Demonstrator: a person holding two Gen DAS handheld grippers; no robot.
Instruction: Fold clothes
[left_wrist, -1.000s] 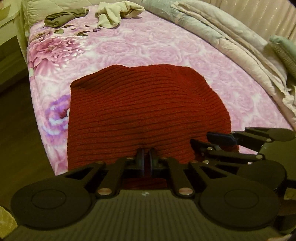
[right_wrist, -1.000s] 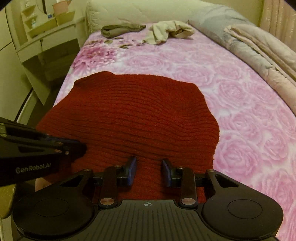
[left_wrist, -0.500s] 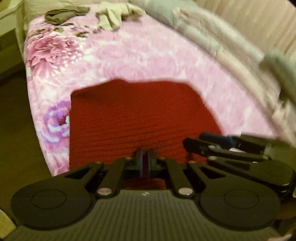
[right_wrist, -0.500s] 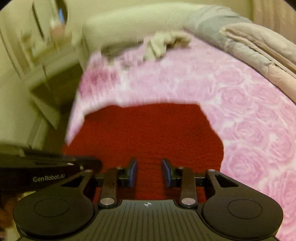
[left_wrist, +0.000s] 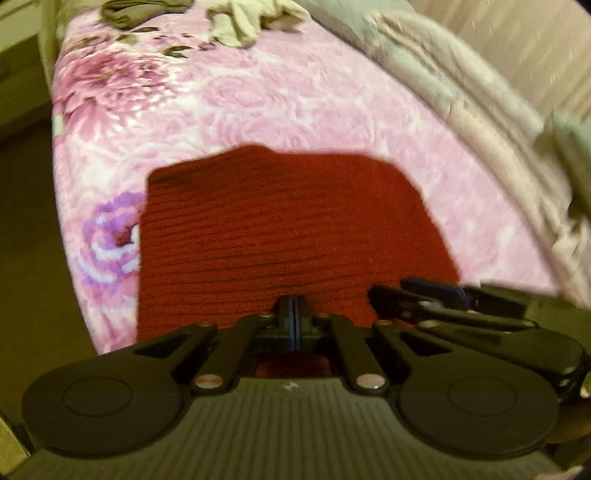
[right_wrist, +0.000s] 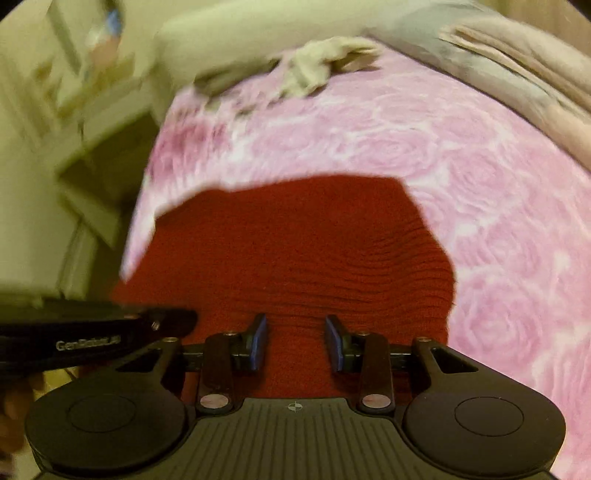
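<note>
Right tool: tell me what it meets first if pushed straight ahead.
The right tool, jaws open, would most likely run onto the red knit garment lying on the pink floral bedspread; depth is unclear.

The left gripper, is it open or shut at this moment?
Shut. In the left wrist view the left gripper has its two fingers pressed together with no gap, at the near edge of the red sweater. Whether cloth is pinched cannot be told.
</note>
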